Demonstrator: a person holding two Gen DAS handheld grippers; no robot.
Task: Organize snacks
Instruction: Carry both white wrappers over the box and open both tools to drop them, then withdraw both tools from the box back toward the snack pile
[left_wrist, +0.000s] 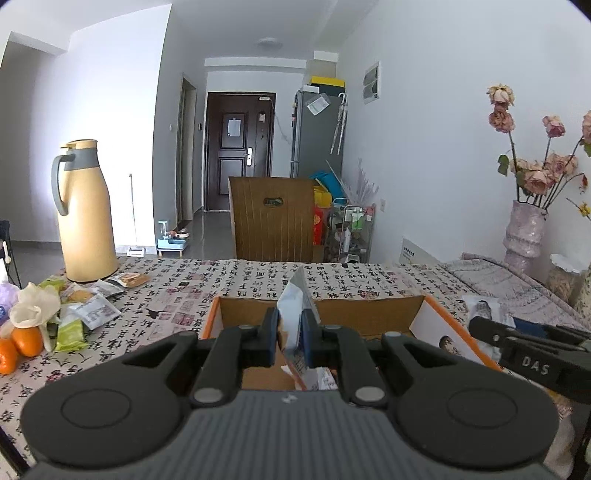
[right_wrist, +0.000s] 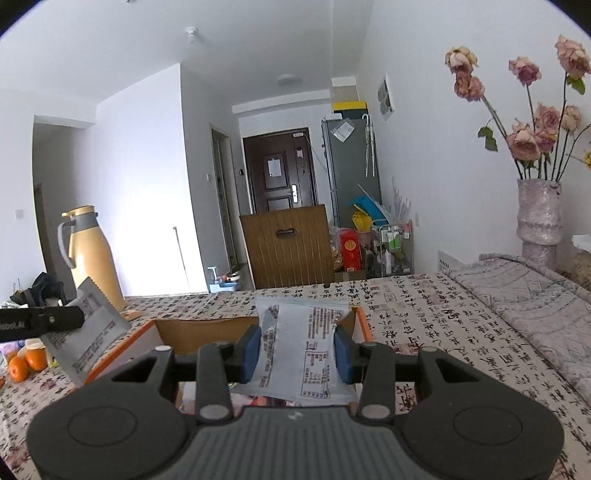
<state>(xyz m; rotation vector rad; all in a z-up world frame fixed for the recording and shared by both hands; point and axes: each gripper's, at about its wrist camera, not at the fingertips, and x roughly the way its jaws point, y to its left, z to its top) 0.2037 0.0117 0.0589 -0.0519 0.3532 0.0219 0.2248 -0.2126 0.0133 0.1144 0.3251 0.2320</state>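
Left fingers (left_wrist: 291, 332) pinching edge-on packet (left_wrist: 293, 314), right fingers (right_wrist: 301, 354) squeezing grey packet (right_wrist: 304, 350), box (left_wrist: 369, 314) interior mostly hidden.

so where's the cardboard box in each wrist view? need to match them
Left wrist: cardboard box centre, just behind the left gripper and its snack packet.
Right wrist: box centre-left, behind the right gripper.
Shared landmark: yellow thermos, left of the box in both.

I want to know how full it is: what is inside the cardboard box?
A few snack packets lie on the floor of the cardboard box. The left gripper and its held packet cover much of the inside, so no count.
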